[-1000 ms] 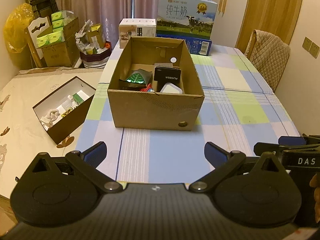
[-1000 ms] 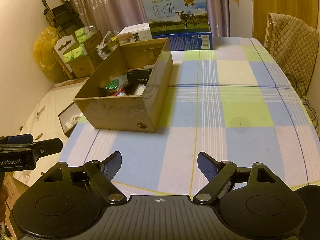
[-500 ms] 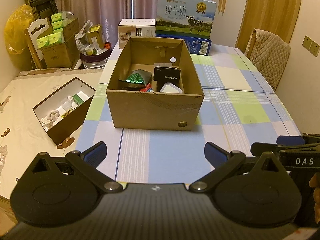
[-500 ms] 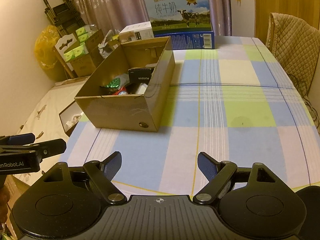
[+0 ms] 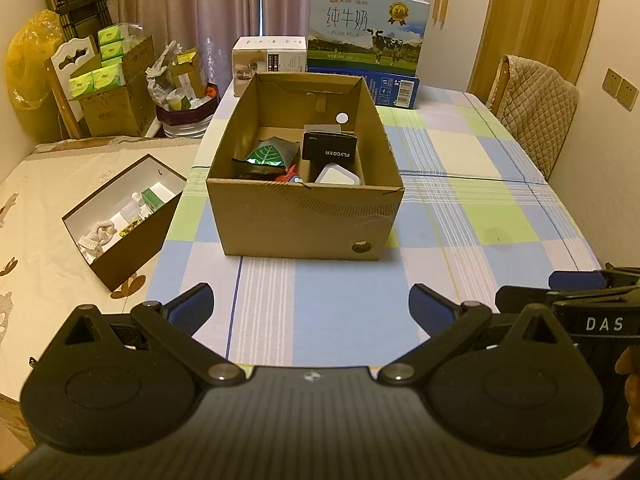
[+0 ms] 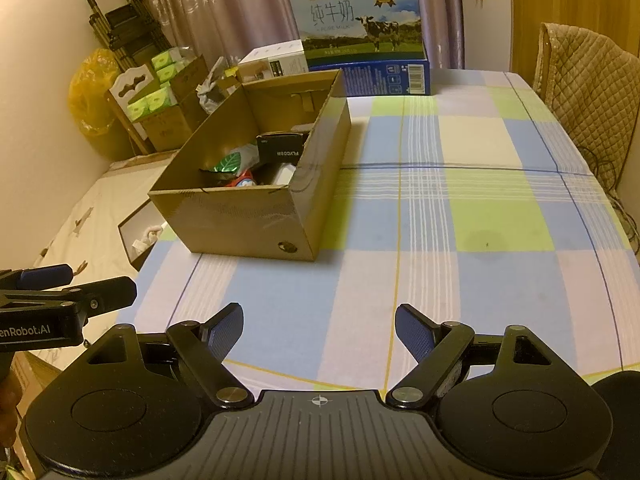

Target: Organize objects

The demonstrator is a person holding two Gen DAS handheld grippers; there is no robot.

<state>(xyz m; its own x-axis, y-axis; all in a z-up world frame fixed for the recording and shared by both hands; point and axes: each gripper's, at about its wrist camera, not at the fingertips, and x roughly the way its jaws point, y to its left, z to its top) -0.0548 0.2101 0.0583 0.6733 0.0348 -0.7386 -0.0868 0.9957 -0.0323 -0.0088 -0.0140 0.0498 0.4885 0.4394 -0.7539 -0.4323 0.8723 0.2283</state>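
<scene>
Nothing has shifted since earlier: left gripper (image 5: 310, 306) and right gripper (image 6: 318, 330) hover spread and empty, well short of the cardboard box (image 5: 304, 220), which holds what looks like packets.

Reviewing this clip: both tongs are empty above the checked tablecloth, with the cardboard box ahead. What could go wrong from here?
1. The cardboard box has tall walls; the left tongs or right tongs could catch its rim and shove it.
2. The leaf packet, black box and white case are packed closely, so one grab may disturb its neighbours.
</scene>
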